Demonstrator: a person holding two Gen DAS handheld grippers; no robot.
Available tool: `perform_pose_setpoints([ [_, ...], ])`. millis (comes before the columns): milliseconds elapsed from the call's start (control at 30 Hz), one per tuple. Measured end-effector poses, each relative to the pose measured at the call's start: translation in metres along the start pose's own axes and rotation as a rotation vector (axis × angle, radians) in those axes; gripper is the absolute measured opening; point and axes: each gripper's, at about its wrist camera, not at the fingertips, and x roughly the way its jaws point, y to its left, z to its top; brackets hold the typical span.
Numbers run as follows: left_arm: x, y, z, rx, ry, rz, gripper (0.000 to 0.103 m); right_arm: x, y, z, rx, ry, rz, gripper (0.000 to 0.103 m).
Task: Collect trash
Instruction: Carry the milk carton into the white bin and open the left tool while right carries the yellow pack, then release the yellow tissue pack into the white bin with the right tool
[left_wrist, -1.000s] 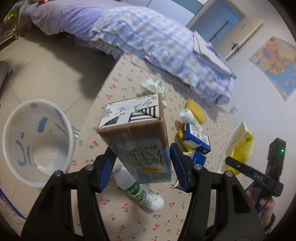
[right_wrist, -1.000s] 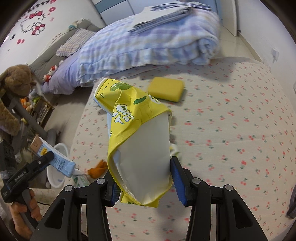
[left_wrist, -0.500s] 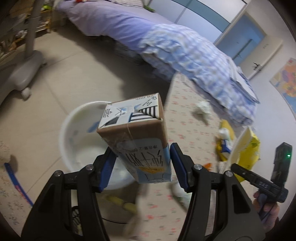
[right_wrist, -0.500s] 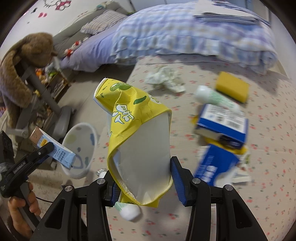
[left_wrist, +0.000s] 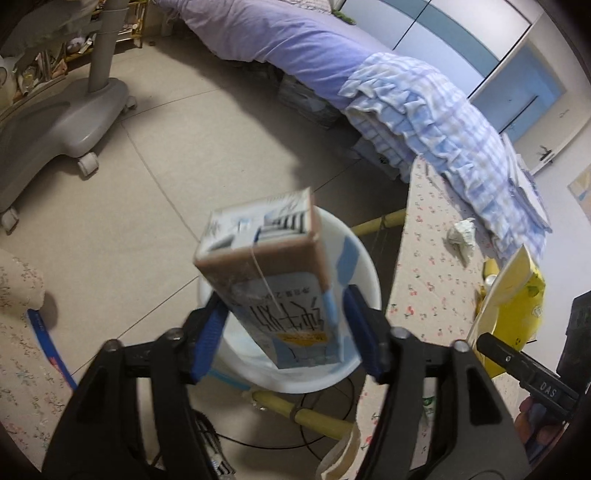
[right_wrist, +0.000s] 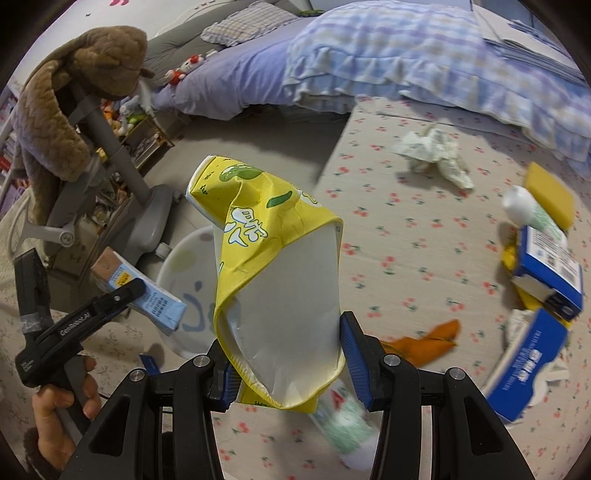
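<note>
My left gripper (left_wrist: 284, 332) is shut on a blue and brown milk carton (left_wrist: 273, 273) and holds it right above the white waste bin (left_wrist: 365, 273) on the floor. The carton (right_wrist: 140, 291) and bin (right_wrist: 184, 266) also show in the right wrist view. My right gripper (right_wrist: 288, 358) is shut on a crumpled yellow snack bag (right_wrist: 273, 288), held above the table edge. The bag (left_wrist: 517, 302) also shows in the left wrist view.
On the cherry-print table (right_wrist: 406, 236) lie a crumpled tissue (right_wrist: 436, 151), a yellow sponge (right_wrist: 550, 188), a white bottle (right_wrist: 532, 214), blue boxes (right_wrist: 550, 273), orange peel (right_wrist: 428, 339) and a green-label bottle (right_wrist: 343, 424). A grey wheeled stand (left_wrist: 66, 114) and a bed (left_wrist: 369, 74) stand nearby.
My left gripper has swung left off the table with the carton and now hangs over the bin. My right gripper has turned left with the bag, toward the table's left edge.
</note>
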Motion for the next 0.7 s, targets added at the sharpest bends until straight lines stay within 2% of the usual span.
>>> perform_pose_setpoints([
  [67, -0.005, 0.003, 0.001, 0.002, -0.013, 0.035, 0.087, 0.006, 0.008, 0.002, -0.008, 0.0, 0.009, 0.049],
  [200, -0.015, 0.009, 0.0, 0.034, -0.029, 0.135, 0.091, 0.019, 0.019, 0.007, -0.025, 0.01, 0.019, 0.049],
  [300, -0.017, 0.02, -0.001, 0.033, -0.029, 0.184, 0.093, 0.026, 0.028, 0.008, -0.04, 0.019, 0.025, 0.049],
  [567, -0.024, 0.032, 0.004, 0.021, -0.053, 0.231, 0.094, 0.056, 0.045, 0.01, -0.076, 0.058, 0.063, 0.05],
  [667, -0.025, 0.031, 0.005, 0.027, -0.064, 0.236, 0.094, 0.064, 0.05, 0.011, -0.074, 0.063, 0.097, 0.055],
  [700, -0.025, 0.03, 0.005, 0.03, -0.065, 0.237, 0.094, 0.065, 0.05, 0.012, -0.072, 0.063, 0.099, 0.061],
])
